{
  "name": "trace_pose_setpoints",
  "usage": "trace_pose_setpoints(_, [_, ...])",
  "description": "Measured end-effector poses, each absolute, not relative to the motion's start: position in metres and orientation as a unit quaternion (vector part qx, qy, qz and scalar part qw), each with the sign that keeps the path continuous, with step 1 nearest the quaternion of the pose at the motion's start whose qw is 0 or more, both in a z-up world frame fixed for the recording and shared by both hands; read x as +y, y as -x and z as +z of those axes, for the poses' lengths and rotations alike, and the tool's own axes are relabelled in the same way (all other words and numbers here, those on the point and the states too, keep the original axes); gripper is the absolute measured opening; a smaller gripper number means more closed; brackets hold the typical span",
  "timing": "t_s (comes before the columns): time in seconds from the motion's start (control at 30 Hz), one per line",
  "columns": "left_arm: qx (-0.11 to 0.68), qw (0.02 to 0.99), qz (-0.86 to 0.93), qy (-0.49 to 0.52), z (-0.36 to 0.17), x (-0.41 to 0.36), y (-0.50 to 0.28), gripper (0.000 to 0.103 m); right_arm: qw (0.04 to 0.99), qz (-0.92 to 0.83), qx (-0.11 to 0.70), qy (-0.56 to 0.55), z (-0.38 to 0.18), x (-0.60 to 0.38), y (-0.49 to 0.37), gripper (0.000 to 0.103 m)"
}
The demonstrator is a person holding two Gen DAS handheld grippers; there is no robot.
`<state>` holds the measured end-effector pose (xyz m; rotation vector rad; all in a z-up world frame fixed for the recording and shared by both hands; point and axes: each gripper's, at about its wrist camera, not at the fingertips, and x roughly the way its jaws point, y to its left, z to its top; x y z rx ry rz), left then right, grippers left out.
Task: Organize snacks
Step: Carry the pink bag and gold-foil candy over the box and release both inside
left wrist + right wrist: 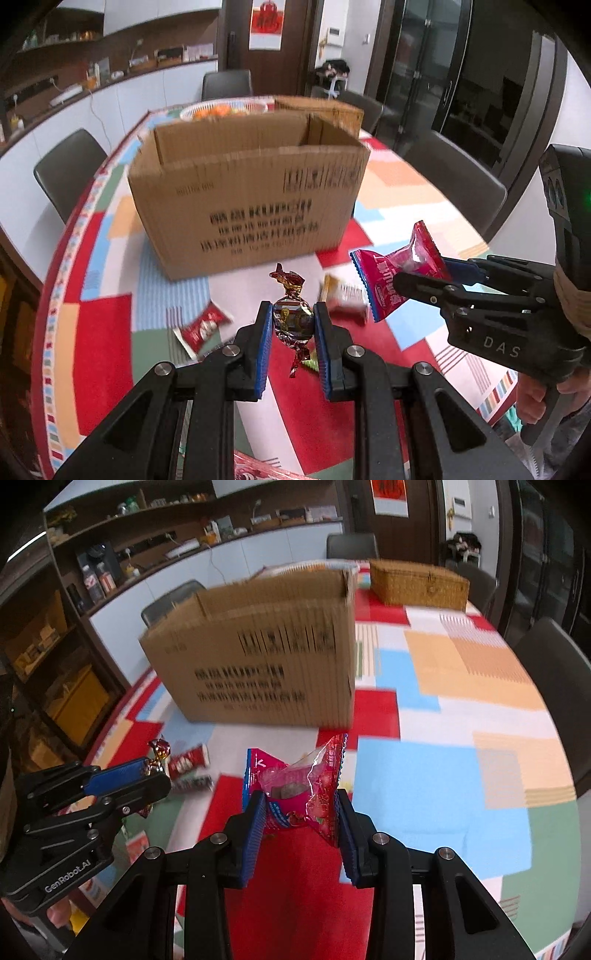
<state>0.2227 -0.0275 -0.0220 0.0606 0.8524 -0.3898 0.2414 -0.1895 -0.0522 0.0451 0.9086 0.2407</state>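
Pinching a crinkly foil-twist candy (293, 320) in the left claw (293, 325), right claw (301, 812) clamped on a glossy pink packet (295, 790) before the corrugated cardboard box (247, 195).

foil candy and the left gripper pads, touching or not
Touching. In the left wrist view both blue pads of the left gripper press against the sides of the foil-wrapped candy, which hangs clear above the table.

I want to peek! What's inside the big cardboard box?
The cardboard box is open on top, but only its bare inner back wall shows. Its tall front wall hides the bottom, so any snacks inside can't be seen. Behind it sit a white fruit basket and a wicker box.
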Motion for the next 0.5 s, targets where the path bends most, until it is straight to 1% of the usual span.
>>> trace_pose_setpoints(0.23, [0.369,0.912,-0.18,-0.027,0.011,-0.021,-0.226,0.022,0.914,0.123,0.387,-0.02,-0.017,-0.185,-0.247,0.038])
trace_pose_setpoints(0.5, [0.324,0.932,-0.163,-0.028,0.043,-0.013,-0.246,0.022,0.928,0.127,0.349,-0.029,0.009,-0.178,-0.264,0.038])
